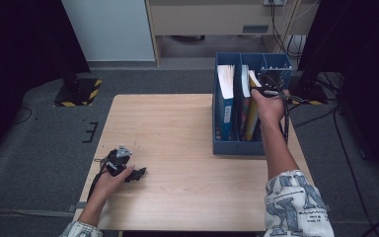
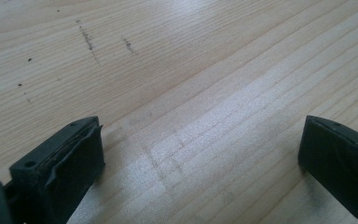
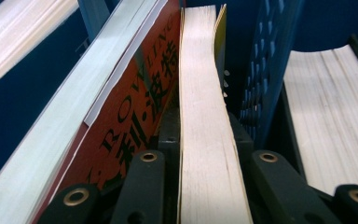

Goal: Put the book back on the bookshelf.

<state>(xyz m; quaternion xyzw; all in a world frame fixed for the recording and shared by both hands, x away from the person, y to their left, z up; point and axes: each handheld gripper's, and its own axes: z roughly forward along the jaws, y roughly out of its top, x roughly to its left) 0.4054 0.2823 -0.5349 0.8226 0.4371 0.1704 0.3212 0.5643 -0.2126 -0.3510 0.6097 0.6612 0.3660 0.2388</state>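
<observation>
Clamped by the right gripper [image 3: 200,186], a yellow book [image 3: 200,116] is held by its page edge inside the blue rack [image 1: 237,147] at the far right of the table [image 1: 177,138]. In the right gripper view, the pale page block runs up between the 2 black fingers [image 3: 142,186], which are pressed against it from both sides, and the yellow cover is seen along its right edge. Just left of it, a red book [image 3: 135,112] with printed lettering is leaned against the yellow book, and a white page block lies over the red cover. A perforated blue divider [image 3: 265,70] is seen just right of the yellow book, with another stack of pages [image 3: 335,116] beyond it in the next compartment.

From the high view, the right gripper [image 1: 266,92] is seen above the rack, with the right hand [image 1: 270,106] wrapped around it and a patterned sleeve [image 1: 296,202] lower down. The yellow book [image 1: 251,121] is stood upright in the middle compartment, beside other books, while a blue book [image 1: 225,103] is stood in the left compartment.

The left gripper [image 1: 139,174] is rested on the table near the front left edge, well apart from the rack, and is held by the left hand [image 1: 113,180]. In the left gripper view, its 2 fingers [image 2: 70,158] are spread wide over bare wood, with nothing between them.
</observation>
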